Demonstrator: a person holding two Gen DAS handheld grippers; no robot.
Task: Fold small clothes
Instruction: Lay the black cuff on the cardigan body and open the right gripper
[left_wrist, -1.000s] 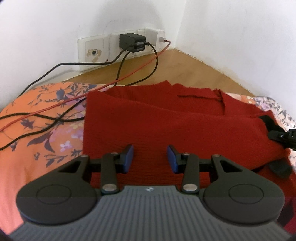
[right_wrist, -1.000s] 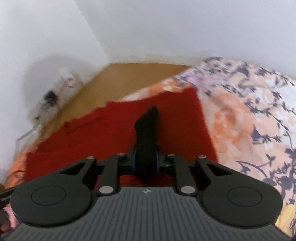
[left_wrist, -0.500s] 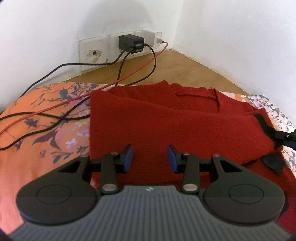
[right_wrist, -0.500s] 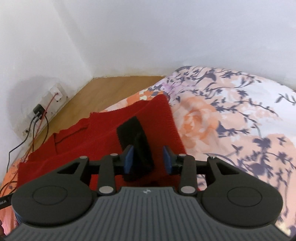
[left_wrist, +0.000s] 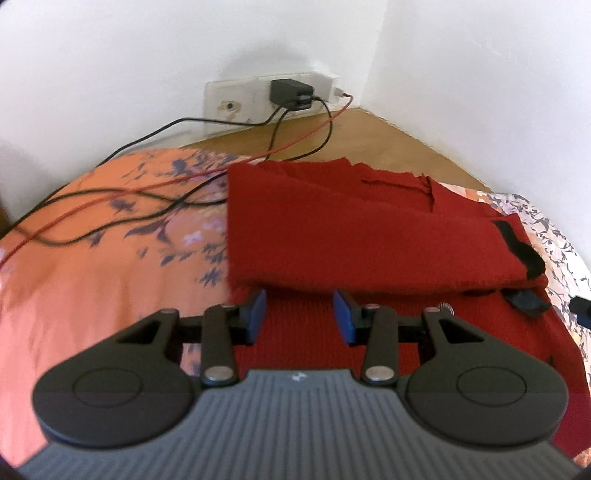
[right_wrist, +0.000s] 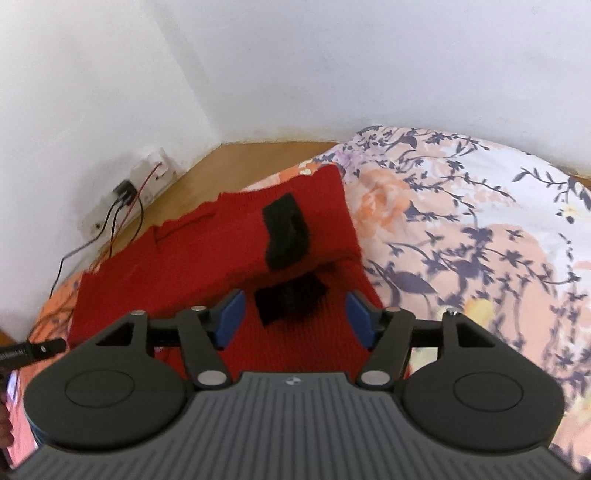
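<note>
Right gripper (right_wrist: 293, 319) has released black trim (right_wrist: 286, 230); jaws now wide apart, empty. Left gripper (left_wrist: 298, 315) jaws parted, empty, as before. Red knit garment (left_wrist: 351, 229) lies folded over on floral bedspread (left_wrist: 92, 258). Fold judged placed; next fold pending.

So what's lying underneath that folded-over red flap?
Under the folded red flap lies the garment's lower red layer, with a black patch partly showing at the fold's edge. The flowered bedspread lies beneath everything. Whatever sits deeper under the flap is covered.
</note>
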